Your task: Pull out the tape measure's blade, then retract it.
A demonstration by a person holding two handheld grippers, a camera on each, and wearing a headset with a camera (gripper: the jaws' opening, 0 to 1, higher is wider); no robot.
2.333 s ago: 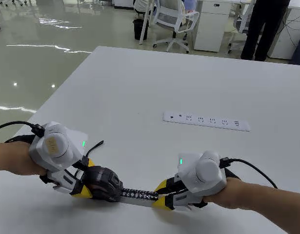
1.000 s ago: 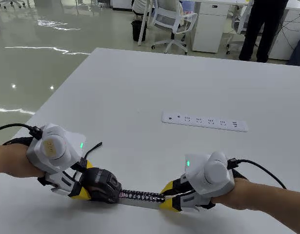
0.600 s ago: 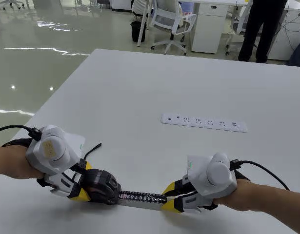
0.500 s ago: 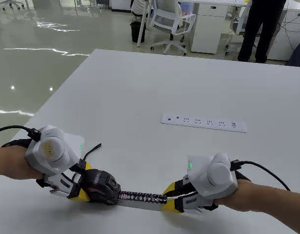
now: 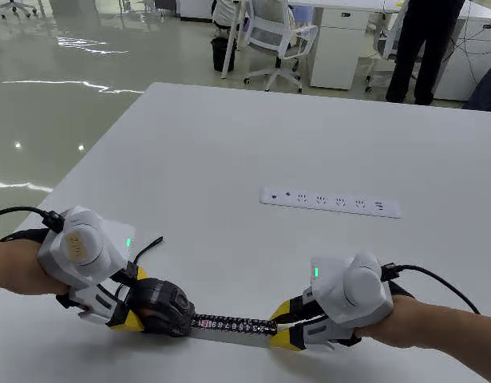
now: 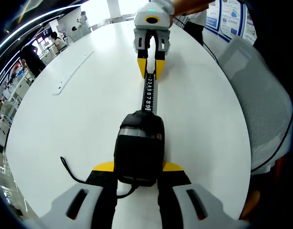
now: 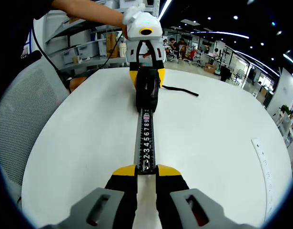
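L gripper (image 5: 138, 298) is clamped on the tape measure's case (image 5: 161, 306), front-left of the table (image 5: 229, 136). The blade (image 5: 229, 324) runs a short way rightward to R gripper (image 5: 283, 325), pinched tight on its tip. Risk: tip slips from R jaws w/ spring loaded, so blade whips back; or case twists & blade kinks. Table's left and near edges are close; open room lies right & fwd, power strip (image 5: 330, 202) well apart.
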